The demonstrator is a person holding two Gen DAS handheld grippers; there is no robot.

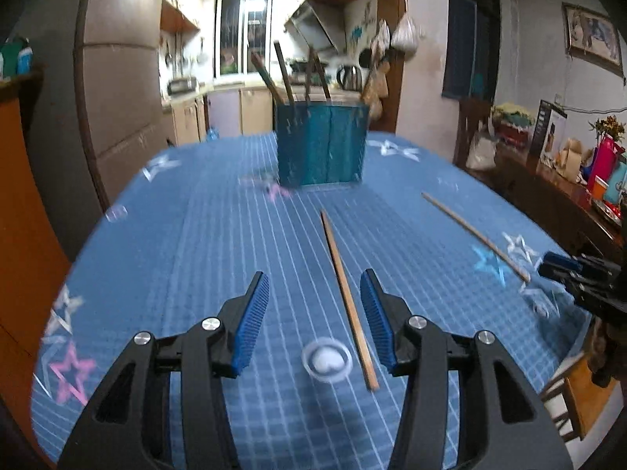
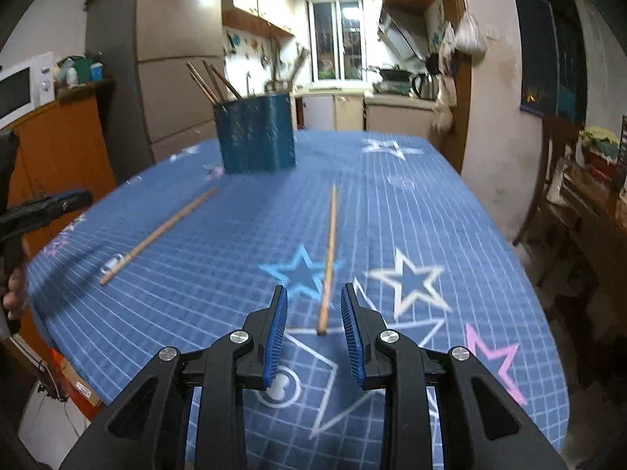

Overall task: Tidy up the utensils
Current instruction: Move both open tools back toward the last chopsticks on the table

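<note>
A teal utensil holder (image 1: 322,144) (image 2: 255,134) stands at the far side of the blue star-patterned table and holds several dark chopsticks. Two wooden chopsticks lie loose on the cloth. One chopstick (image 1: 348,297) (image 2: 156,235) lies between the fingers of my open left gripper (image 1: 315,293). The other chopstick (image 2: 329,258) (image 1: 474,235) points away from me, its near end between the fingers of my open right gripper (image 2: 313,305). Neither gripper holds anything. The right gripper's tip shows at the right edge of the left wrist view (image 1: 564,266).
The table's blue cloth (image 1: 196,254) (image 2: 450,215) ends at rounded edges on both sides. An orange cabinet (image 2: 58,149) with a microwave stands on the left. A dark sideboard (image 1: 548,196) with boxes and bottles stands on the right. The kitchen lies behind the holder.
</note>
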